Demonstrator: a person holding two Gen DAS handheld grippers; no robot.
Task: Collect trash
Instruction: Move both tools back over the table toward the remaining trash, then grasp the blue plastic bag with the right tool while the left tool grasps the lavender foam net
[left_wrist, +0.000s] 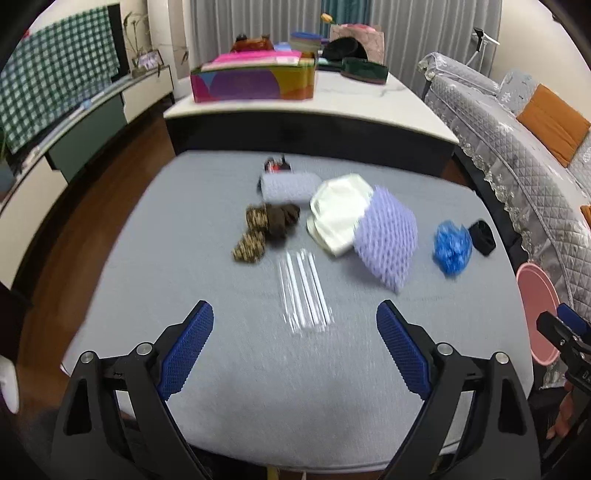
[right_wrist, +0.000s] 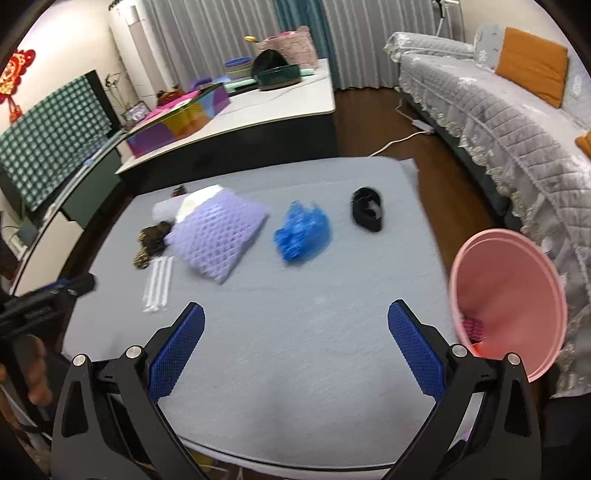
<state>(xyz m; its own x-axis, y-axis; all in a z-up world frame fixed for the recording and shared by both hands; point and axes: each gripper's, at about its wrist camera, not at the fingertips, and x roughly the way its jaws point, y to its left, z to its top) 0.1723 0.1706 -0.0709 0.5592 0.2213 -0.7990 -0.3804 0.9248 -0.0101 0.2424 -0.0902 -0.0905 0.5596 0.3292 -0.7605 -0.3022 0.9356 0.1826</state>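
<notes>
Small dark item behind grey roll: blurred, unidentifiable; cream cloth mostly hidden behind purple foam net; pink bin contents unclear

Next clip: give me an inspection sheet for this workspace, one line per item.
Surface: grey padded table.
Job's things: clear straws, purple foam net, blue plastic bag, black scrap, white cap, brown socks; pink bin at right edge, already holding items.
Clutter: colourful box on far table.
Grippers: left gripper and right gripper open, empty.
Cables: white cord on floor.
Surroundings: grey sofa, curtains.
</notes>
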